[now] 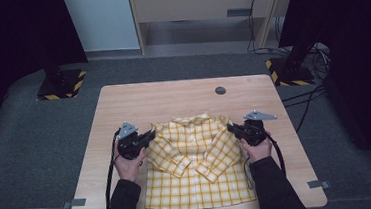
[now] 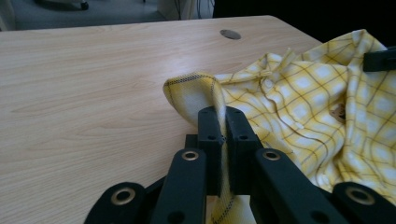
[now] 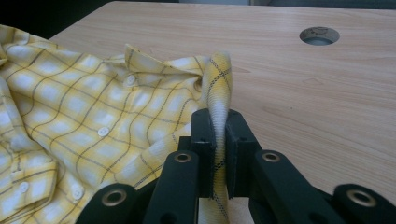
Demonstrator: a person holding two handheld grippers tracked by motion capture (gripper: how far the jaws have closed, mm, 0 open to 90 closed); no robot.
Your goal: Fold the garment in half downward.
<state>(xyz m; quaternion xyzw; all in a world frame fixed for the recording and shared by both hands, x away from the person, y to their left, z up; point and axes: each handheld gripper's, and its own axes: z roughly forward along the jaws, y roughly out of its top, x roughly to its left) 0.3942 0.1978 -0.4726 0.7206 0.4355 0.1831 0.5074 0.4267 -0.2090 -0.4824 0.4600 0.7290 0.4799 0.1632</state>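
A soft yellow checked cotton shirt (image 1: 195, 159) lies lower centre, collar toward the frame's top, long axis vertical; the left gripper (image 1: 148, 136) and right gripper (image 1: 232, 128) each pinch a shoulder fold.

I work over a rectangular light-wood table (image 1: 123, 104) with rounded corners, which stands on grey carpeted floor (image 1: 26, 147). A small round dark cable port (image 1: 220, 90) sits in the tabletop near the far edge, right of centre. A yellow-and-white checked button-up shirt (image 1: 196, 169) lies face up on the near half, collar toward the far edge, sleeves folded across the chest, hem close to the near edge. Both shoulders of the shirt are raised off the wood.
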